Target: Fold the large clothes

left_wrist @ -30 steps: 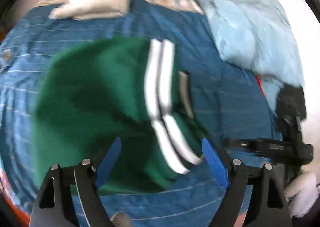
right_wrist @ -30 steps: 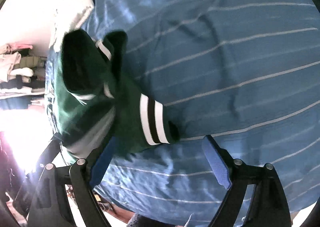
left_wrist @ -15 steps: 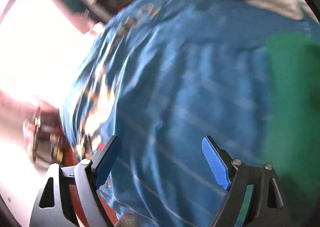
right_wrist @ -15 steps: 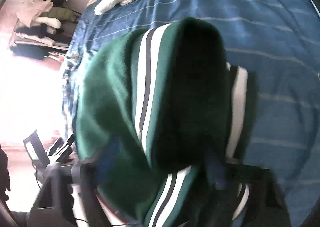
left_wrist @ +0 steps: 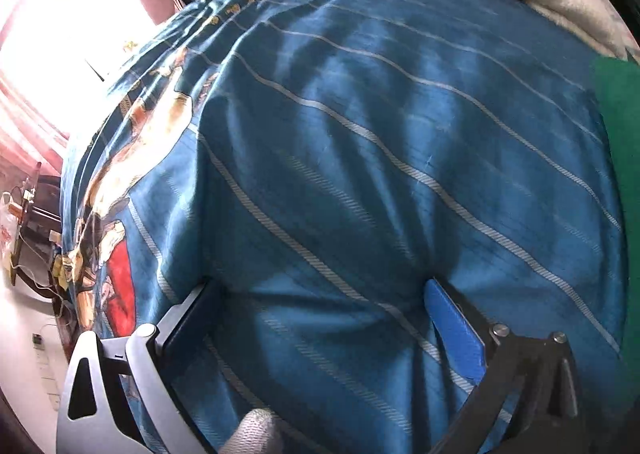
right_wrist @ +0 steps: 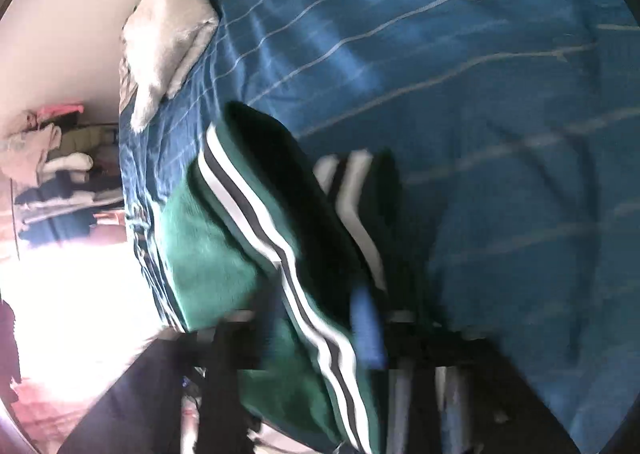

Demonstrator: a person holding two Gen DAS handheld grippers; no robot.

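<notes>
A green garment with white and black stripes (right_wrist: 256,250) lies on the blue striped bedspread (right_wrist: 460,66). The right wrist view is blurred; my right gripper (right_wrist: 312,326) is over the garment's striped edge, and cloth lies between its fingers, but I cannot tell whether it is shut. My left gripper (left_wrist: 320,318) is open and empty over bare bedspread (left_wrist: 360,134). Only a green edge of the garment (left_wrist: 620,158) shows at the far right of the left wrist view.
A white pillow (right_wrist: 168,34) lies at the head of the bed; it also shows in the left wrist view (left_wrist: 560,2). Shelves with stacked clothes (right_wrist: 52,174) stand beyond the bed's edge. A bright window (left_wrist: 48,34) is to the left.
My left gripper has swung left, off the garment, to bare bedspread. My right gripper has moved onto the garment, which has shifted and folded over.
</notes>
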